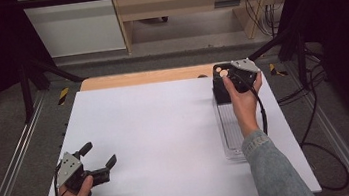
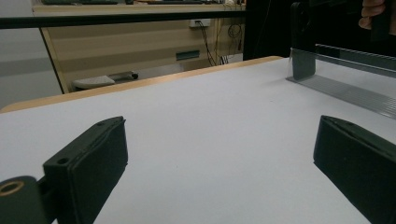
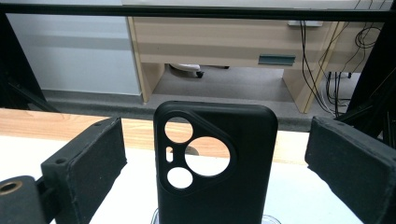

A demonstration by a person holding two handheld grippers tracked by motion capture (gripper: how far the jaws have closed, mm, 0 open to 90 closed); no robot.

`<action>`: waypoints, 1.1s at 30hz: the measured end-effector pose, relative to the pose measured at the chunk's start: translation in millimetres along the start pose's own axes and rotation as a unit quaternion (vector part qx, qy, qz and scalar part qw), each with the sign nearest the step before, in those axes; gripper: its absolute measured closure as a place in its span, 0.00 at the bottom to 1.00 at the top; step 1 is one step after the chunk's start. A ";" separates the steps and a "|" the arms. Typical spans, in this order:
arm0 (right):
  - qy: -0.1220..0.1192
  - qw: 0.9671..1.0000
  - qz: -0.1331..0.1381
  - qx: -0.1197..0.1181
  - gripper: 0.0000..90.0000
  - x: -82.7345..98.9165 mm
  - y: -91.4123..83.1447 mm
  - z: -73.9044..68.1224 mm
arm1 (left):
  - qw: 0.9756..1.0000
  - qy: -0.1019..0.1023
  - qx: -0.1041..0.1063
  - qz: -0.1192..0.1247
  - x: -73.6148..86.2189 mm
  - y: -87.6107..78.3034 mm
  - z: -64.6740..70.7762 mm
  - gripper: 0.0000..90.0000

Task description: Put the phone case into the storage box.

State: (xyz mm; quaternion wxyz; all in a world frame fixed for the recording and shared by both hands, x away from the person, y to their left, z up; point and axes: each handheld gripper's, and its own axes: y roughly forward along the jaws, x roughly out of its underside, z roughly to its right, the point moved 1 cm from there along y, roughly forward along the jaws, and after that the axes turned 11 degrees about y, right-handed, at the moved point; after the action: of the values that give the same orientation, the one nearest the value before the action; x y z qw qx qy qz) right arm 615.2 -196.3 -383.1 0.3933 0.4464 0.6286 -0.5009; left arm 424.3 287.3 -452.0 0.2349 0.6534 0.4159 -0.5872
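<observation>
While right claw (image 3: pixel 215 154) gapes, phone case (image 3: pixel 215 163) upright between jaws.

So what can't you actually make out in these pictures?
- Bottom of the black phone case: cut off by the lower edge of the right gripper view, so how it sits in the clear tray is unclear.
- The case in the high view: mostly covered by the right gripper and its hand.
- The tray's contents: too small and see-through in the high view.
- The left gripper: its jaws stand open over bare table, its body cut off below.
</observation>
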 end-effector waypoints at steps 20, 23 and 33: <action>0.012 1.000 0.003 -0.019 0.06 -11.3 -17.9 2.7 | 1.000 -0.008 0.000 -0.001 1.5 1.3 -0.9 0.03; 0.019 1.000 0.002 -0.022 0.06 -13.5 -20.6 3.7 | 1.000 -0.008 0.001 -0.001 1.7 1.4 -0.6 0.03; 0.011 0.999 0.004 -0.034 0.06 -16.2 -24.7 6.8 | 1.000 -0.003 0.001 0.002 -0.4 0.1 0.2 0.03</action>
State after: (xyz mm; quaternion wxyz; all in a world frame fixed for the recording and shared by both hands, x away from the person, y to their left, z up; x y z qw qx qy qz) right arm 596.7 -208.1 -362.2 0.4035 0.4407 0.6477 -0.4727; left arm 424.3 286.9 -451.6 0.2366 0.6527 0.4133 -0.5892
